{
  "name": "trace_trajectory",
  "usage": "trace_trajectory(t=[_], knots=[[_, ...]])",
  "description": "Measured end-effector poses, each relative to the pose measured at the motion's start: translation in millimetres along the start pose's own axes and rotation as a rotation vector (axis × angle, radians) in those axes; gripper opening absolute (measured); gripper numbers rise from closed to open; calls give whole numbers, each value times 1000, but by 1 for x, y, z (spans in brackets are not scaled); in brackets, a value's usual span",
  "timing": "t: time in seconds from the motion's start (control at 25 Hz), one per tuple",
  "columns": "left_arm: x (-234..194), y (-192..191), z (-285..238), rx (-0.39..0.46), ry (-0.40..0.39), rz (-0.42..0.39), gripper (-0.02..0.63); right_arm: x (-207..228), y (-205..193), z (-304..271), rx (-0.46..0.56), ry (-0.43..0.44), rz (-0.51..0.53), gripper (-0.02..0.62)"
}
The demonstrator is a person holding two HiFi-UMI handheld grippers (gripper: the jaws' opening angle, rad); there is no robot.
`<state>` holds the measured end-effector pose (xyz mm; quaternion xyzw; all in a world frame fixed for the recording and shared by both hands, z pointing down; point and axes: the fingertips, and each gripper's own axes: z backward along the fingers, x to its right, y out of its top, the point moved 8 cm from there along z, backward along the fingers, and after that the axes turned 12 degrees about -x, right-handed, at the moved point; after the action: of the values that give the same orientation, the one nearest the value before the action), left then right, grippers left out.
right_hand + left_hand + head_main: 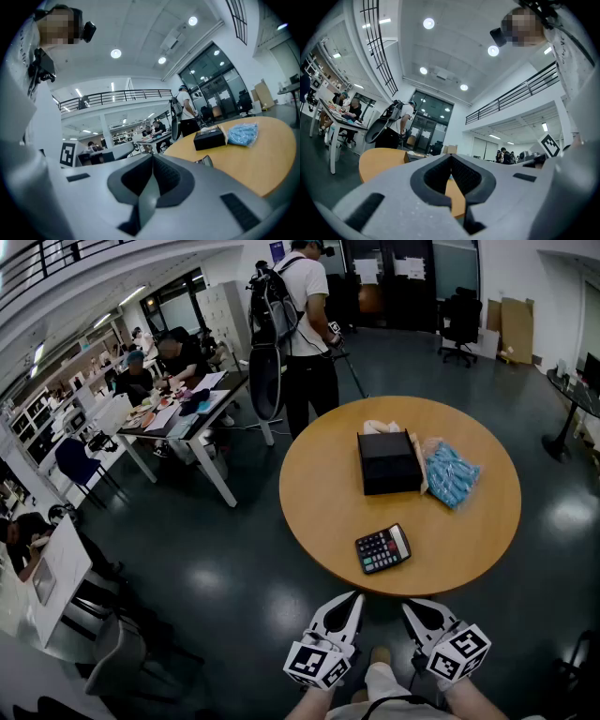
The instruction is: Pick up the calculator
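Both grippers are closed and empty.

- Your left gripper (353, 601) is low at the frame bottom, short of the table's near edge. In the left gripper view its jaws (451, 159) meet at the tips with nothing pinched between them.
- Your right gripper (413, 608) is just beside it and also off the table. In the right gripper view its jaws (153, 157) are clamped together on nothing.
- The two grippers are side by side, tips towards the table, marker cubes nearest you.

The target is the black rectangular calculator with grey and coloured keys (382, 549).
- It lies flat on the round light-wood table (323, 493), close to the near edge and just past the gripper tips.
- It sits slightly skewed, with the display end to the right.
- Neither gripper is touching it.
- In the right gripper view only a sliver of it (205, 161) shows, behind the right jaw.

Other things on the table:
- A black rectangular box (389, 462) sits near the centre, well apart from the calculator.
- A blue crinkled plastic packet (451, 474) lies just to the right of the box.
- Something pale sits behind the box, but I can't tell what it is.

Beyond the table:
- A person in a white shirt with a black backpack (302, 320) stands past the far edge.
- A long white desk (192, 418) with seated people is at the far left.
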<state>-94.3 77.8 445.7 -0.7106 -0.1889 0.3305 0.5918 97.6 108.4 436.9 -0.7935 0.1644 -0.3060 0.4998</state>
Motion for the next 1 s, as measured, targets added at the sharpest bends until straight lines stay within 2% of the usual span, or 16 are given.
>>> trace_trajectory(t=[0.16,0.44,0.8,0.88,1.0], knots=[[-14,11,-30,19,6,-4,6,19,15,-22,-13,32,4,11],[-45,5,-76,12,36,28,6,69,10,-54,-82,42,-54,11],[-71,10,-133,17,80,33,6,144,9,-86,-210,-15,-155,14],[-75,12,-141,21,94,24,6,162,6,-94,-231,-25,-185,44],[-82,9,-150,20,116,23,6,188,-5,-111,-288,-42,-278,162]])
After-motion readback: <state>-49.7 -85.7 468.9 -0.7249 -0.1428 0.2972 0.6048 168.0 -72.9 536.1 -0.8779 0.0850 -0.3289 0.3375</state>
